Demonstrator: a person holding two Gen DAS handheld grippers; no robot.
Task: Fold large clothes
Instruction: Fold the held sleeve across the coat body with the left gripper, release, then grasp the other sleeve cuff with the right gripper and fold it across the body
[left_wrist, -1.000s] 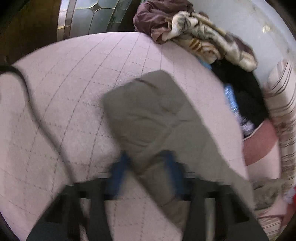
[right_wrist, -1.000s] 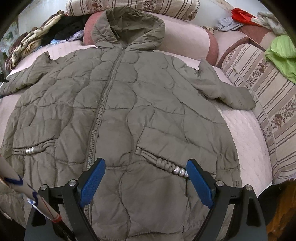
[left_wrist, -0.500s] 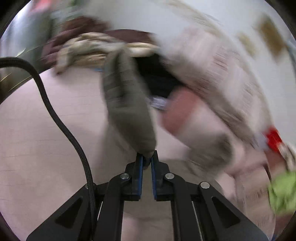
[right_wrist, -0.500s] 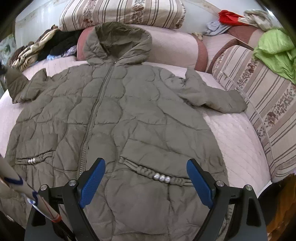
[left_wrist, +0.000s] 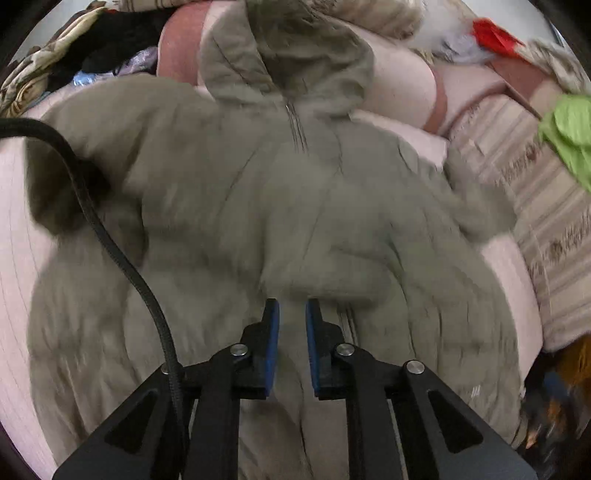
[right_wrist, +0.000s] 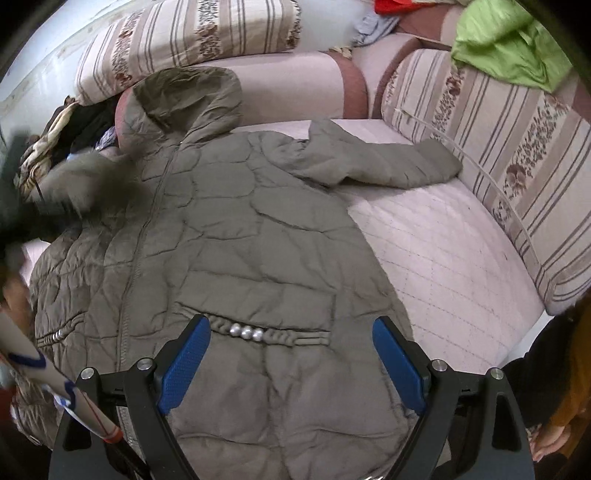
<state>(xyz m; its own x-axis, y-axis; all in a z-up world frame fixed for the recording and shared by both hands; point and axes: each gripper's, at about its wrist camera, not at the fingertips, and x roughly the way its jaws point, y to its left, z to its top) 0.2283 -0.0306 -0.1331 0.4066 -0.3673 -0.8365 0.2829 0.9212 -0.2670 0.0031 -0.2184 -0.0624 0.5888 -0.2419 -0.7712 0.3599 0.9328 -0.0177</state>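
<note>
An olive quilted hooded coat (right_wrist: 236, 229) lies front up on a pink quilted bed (right_wrist: 443, 251), hood toward the cushions. Its right sleeve (right_wrist: 388, 162) stretches out to the right. Its left sleeve (left_wrist: 207, 177) lies folded across the chest, blurred in the left wrist view. My left gripper (left_wrist: 291, 321) hovers over the coat's middle, jaws a narrow gap apart, with nothing between them. My right gripper (right_wrist: 291, 354) is wide open and empty above the coat's lower part, near a pocket trimmed with beads (right_wrist: 245, 333).
Striped cushions (right_wrist: 517, 155) and pink bolsters (right_wrist: 295, 88) line the back and right of the bed. A heap of clothes (right_wrist: 55, 129) sits at the back left, a green garment (right_wrist: 509, 48) at the back right. A black cable (left_wrist: 110, 243) crosses the left wrist view.
My left gripper carried the left sleeve from the bed's left side over the coat's chest, then let it go and opened slightly. My right gripper shifted right and lower over the hem.
</note>
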